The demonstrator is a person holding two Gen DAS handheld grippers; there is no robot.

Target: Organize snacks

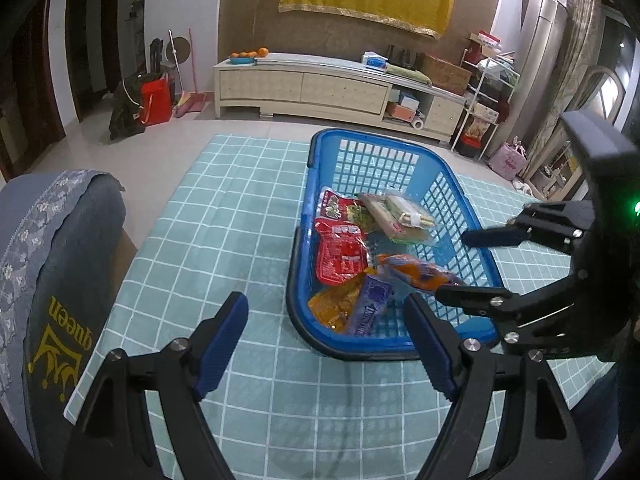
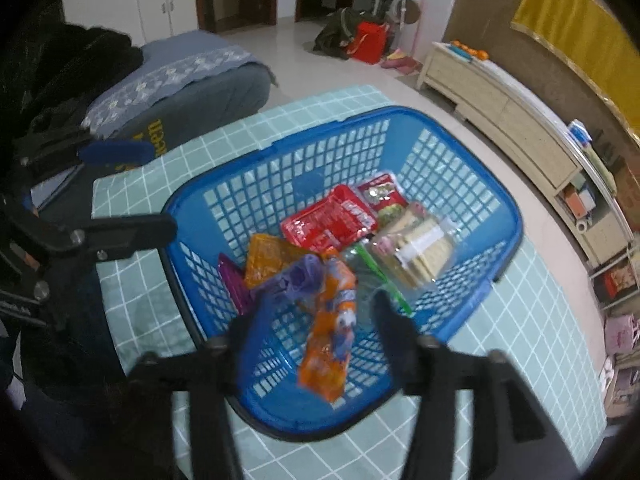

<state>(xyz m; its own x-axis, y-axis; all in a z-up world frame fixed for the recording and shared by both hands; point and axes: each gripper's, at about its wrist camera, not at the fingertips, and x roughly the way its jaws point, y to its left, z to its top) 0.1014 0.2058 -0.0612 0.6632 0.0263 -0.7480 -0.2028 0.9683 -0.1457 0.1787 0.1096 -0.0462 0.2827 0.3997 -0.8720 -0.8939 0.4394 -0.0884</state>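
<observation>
Snacks (image 2: pixel 328 224) are all being held in the blue basket (image 2: pixel 508 216); none is being seen left on the worktop (image 1: pixel 248 208), both the left claw (image 1: pixel 326 344) and the right claw (image 2: pixel 320 312) being kept wide and empty

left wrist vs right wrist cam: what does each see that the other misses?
Left wrist only: the pink bag on the floor and the tall white air conditioner.

Right wrist only: white cupboard doors, and a thin purple packet standing against the basket wall.

Both: the blue basket on the checked tablecloth, the orange snack bag, red pouch, crackers, and both grippers open: left, right.
</observation>
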